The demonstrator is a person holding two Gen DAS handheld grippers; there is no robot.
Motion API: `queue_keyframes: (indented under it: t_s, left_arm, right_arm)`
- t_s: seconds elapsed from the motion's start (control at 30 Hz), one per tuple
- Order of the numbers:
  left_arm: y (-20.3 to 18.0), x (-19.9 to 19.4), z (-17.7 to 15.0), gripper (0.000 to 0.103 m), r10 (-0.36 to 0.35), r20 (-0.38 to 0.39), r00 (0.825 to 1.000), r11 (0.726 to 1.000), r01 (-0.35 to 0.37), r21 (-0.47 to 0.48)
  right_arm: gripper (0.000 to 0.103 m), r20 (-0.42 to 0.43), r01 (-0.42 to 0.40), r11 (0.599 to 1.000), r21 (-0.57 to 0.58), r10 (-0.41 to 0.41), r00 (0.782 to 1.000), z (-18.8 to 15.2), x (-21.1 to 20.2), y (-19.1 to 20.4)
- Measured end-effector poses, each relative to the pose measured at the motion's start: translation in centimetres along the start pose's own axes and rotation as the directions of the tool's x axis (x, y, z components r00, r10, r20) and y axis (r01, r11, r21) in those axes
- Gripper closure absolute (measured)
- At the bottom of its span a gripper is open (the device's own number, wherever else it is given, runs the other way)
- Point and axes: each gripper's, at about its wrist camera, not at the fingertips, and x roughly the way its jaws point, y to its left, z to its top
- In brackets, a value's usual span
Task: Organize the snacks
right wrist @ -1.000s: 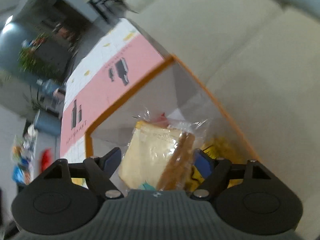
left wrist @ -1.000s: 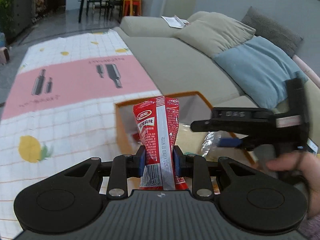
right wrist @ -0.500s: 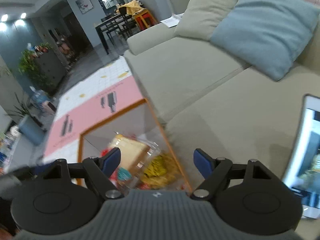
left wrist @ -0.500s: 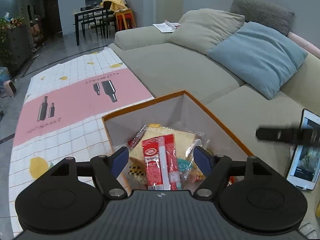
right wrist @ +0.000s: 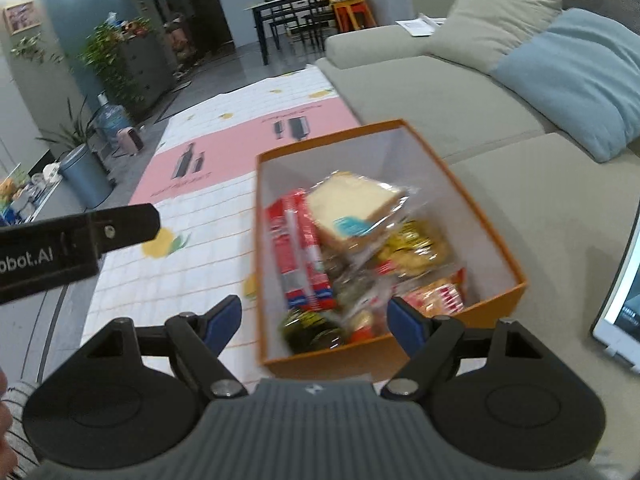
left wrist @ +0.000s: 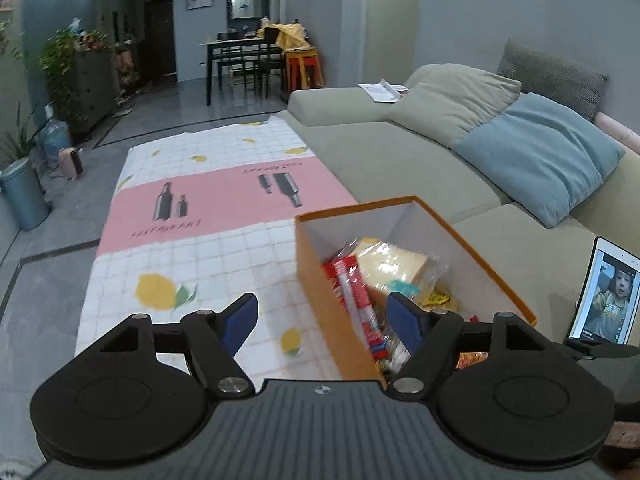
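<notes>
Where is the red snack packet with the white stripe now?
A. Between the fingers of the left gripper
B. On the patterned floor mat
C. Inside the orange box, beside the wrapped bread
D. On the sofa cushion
C: the red packet lies inside the orange box, against the wrapped bread, and no gripper holds it.

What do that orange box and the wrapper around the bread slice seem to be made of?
The orange box looks like stiff cardboard, matte: thin straight walls, sharp corners, plain white inside. The wrapper on the bread slice looks like thin clear plastic film, glossy: it crinkles, catches the light, and the bread shows through. The red packet beside it seems shiny printed foil or plastic; I cannot tell which.
</notes>
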Motion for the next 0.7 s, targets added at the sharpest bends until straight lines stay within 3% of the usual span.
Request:
queue_keyframes:
  t_s: [0.3, 0.7]
  left_arm:
    - [1.8, -0.6, -2.7, 0.017, 0.039, -0.041, 0.998, 0.999, -0.04, -0.012]
    - [2.7, -0.7, -4.8, 0.017, -0.002, -0.069, 0.998, 0.999, -0.001, -0.048]
  right_arm:
    - [0.025, -0.007, -0.023, 0.999, -0.035, 0.023, 1.0, -2.5, -1.3, 4.7]
    - [0.025, -0.014, 0.033, 0.998, -0.054, -0.034, 0.999, -4.2, -2.4, 6.0]
